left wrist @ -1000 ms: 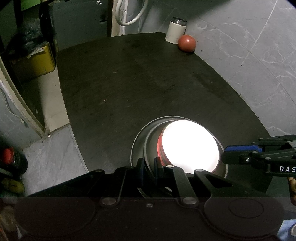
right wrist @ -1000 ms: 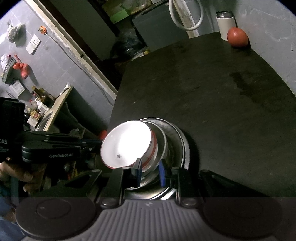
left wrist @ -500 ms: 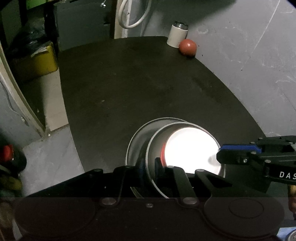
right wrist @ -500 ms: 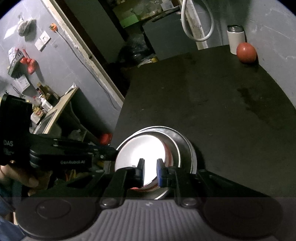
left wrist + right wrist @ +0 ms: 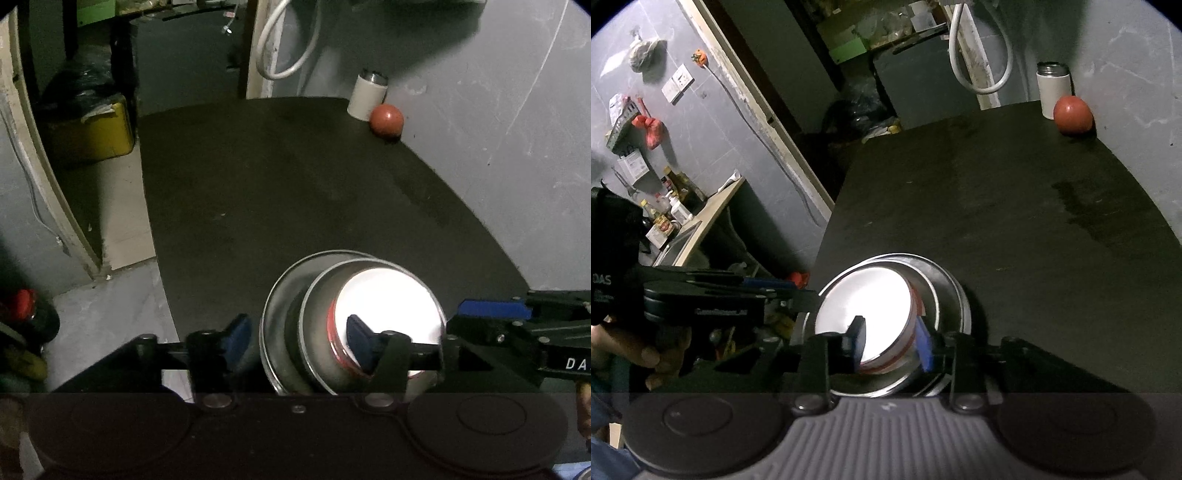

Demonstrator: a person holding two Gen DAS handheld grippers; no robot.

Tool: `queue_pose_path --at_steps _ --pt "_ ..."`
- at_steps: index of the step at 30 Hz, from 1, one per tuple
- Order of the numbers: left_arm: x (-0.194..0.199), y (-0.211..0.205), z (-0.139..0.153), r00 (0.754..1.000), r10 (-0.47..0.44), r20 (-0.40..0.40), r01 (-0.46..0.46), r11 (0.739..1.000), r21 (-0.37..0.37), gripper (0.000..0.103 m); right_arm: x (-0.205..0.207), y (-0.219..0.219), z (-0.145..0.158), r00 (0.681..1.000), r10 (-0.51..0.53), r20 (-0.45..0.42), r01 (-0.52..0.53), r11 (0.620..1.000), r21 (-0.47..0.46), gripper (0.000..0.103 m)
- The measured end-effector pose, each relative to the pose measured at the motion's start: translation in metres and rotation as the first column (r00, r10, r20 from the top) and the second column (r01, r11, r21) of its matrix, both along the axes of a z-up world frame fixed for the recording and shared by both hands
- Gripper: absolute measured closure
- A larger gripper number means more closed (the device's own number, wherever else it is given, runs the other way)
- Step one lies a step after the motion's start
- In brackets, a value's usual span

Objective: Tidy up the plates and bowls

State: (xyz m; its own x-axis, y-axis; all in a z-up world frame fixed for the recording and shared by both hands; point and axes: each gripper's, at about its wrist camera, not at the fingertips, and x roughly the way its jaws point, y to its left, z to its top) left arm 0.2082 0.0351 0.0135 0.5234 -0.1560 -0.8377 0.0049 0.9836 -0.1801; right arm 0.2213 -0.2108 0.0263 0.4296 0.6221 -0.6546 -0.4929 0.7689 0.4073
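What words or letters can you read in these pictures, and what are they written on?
"DA", cut off by the picture's edge: on the right gripper, seen from the left camera.
"DAS": on the left gripper, seen from the right camera.
White lettering on the left gripper's arm: too blurred to read.
Labels on the bottles and papers on the wall: too small to read.

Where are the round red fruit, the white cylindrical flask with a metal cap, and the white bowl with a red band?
Round red fruit (image 5: 1073, 114): right wrist view, its front.
White cylindrical flask (image 5: 1052, 92): right wrist view, its side.
White bowl (image 5: 391, 299): left wrist view, its inside.
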Motion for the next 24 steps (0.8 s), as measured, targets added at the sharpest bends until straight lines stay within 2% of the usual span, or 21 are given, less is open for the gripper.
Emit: queue_pose_path --at_steps 3,14,16,22,24 --pt "-0.002 -0.003 0.002 1.0 -0.002 0.006 0.002 1.0 -0.007 0.031 -0.001 -0.001 0.0 1.0 -0.007 0.007 0.007 1.0 0.0 0.058" --pt "-0.005 -0.007 0.003 1.0 0.01 0.029 -0.01 1.0 0.004 0.016 -0.004 -0.005 0.001 1.0 -0.026 0.011 0.026 1.0 -0.001 0.044" --pt "-0.006 -0.006 0.005 0.999 0.018 0.037 -0.018 1.0 0.005 0.01 -0.004 -0.006 0.001 0.999 -0.03 0.014 0.03 1.0 -0.001 0.041" --pt "-0.01 -0.005 0.008 0.998 0.043 0.053 -0.044 0.999 0.019 0.004 -0.005 -0.01 0.002 0.999 -0.041 0.026 0.041 0.999 0.002 0.032" --pt "-0.011 -0.006 0.009 0.997 0.051 0.056 -0.052 0.998 0.022 0.004 -0.006 -0.012 0.001 0.999 -0.044 0.027 0.044 0.999 0.001 0.023"
